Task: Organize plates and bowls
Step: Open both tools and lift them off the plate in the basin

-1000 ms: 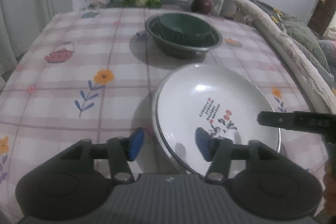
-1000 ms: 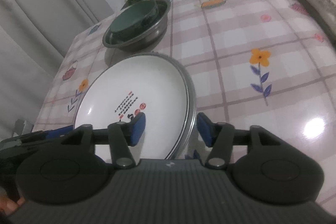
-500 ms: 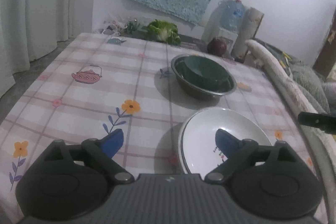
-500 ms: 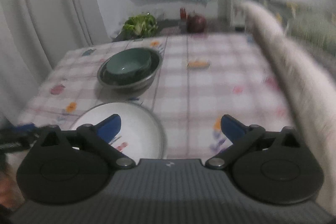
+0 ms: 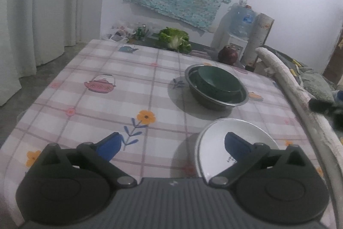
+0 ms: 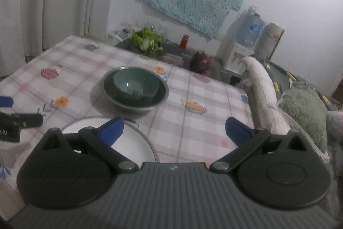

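Note:
A white plate (image 5: 216, 143) with a small printed motif rests on a metal plate at the near edge of the table; it also shows in the right wrist view (image 6: 128, 145). A green bowl (image 5: 218, 81) sits inside a metal bowl (image 5: 216, 103) at mid-table, also seen from the right wrist, the green bowl (image 6: 135, 83) in the metal bowl (image 6: 137, 107). My left gripper (image 5: 172, 143) is open and empty, raised above the near table edge. My right gripper (image 6: 173, 130) is open and empty, raised to the right of the plate.
The table (image 5: 96, 104) has a checked cloth with flower and teapot prints. A lettuce (image 5: 174, 39), a dark round pot (image 5: 227, 56) and a red bottle (image 6: 183, 41) stand beyond the far edge. A padded bed edge (image 6: 263, 91) runs along the right.
Both grippers opened wide, let go of the plate and pulled up and back from it. The plate stays on the table.

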